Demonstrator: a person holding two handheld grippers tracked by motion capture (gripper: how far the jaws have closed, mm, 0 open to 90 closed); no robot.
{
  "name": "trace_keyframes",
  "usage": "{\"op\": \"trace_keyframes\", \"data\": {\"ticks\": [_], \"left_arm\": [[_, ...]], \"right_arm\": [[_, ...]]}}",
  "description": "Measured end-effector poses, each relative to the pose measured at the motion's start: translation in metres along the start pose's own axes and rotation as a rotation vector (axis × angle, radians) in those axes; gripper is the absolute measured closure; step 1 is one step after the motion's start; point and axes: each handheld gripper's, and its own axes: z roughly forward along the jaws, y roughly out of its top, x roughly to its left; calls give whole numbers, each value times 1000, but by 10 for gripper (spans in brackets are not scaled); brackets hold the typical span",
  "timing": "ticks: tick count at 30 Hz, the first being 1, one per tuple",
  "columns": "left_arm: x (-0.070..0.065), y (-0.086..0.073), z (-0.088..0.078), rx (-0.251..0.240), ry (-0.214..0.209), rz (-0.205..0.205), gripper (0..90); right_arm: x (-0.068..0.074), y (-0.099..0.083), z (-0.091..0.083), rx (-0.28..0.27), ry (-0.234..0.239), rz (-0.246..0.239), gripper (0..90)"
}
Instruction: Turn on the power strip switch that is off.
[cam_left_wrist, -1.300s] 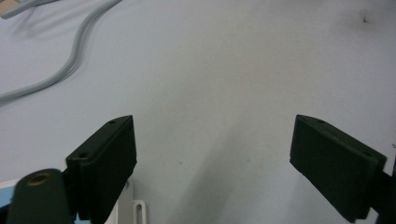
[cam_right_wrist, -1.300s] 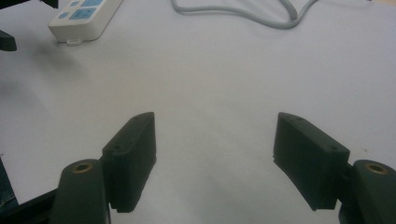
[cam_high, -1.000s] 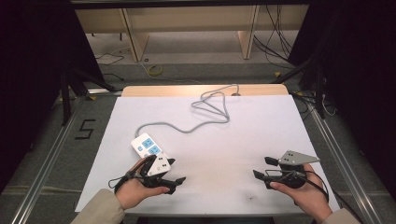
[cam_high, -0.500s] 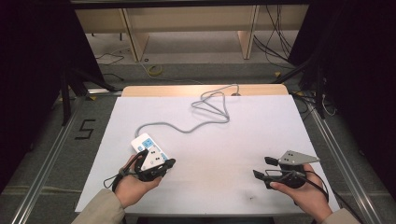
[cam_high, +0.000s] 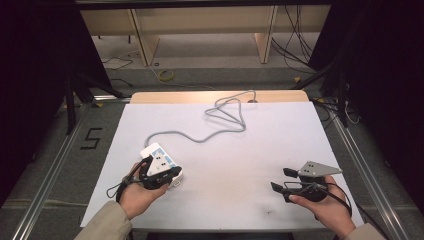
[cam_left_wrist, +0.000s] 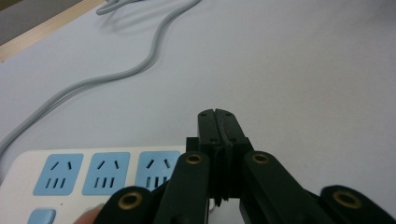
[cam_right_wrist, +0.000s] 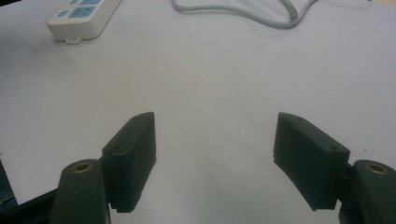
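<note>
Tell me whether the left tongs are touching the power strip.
Cannot tell. In the left gripper view the left tongs are shut with nothing between them, just past the power strip; the arms hide any contact.

Power strip (cam_high: 161, 159) lies on the table (cam_high: 260, 150) near its left front, left tool (cam_high: 167, 175) right over its near end; its cable (cam_high: 200, 136) snakes off toward the far edge; right tool (cam_high: 280, 181) sits well apart, front right

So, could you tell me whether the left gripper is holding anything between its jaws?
No, the left gripper has its jaws pressed flat together over bare table, beside the power strip.
</note>
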Motion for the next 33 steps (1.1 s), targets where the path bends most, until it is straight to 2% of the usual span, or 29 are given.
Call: {"op": "trace_keyframes", "data": {"ticks": [24,33], "left_arm": [[28,-7,-9,36,72,-78,899],[36,-8,-9,48,98,-91,900]], "right_arm": [[1,0,0,-1,1,-1,303],[1,0,1,0,1,-2,303]]}}
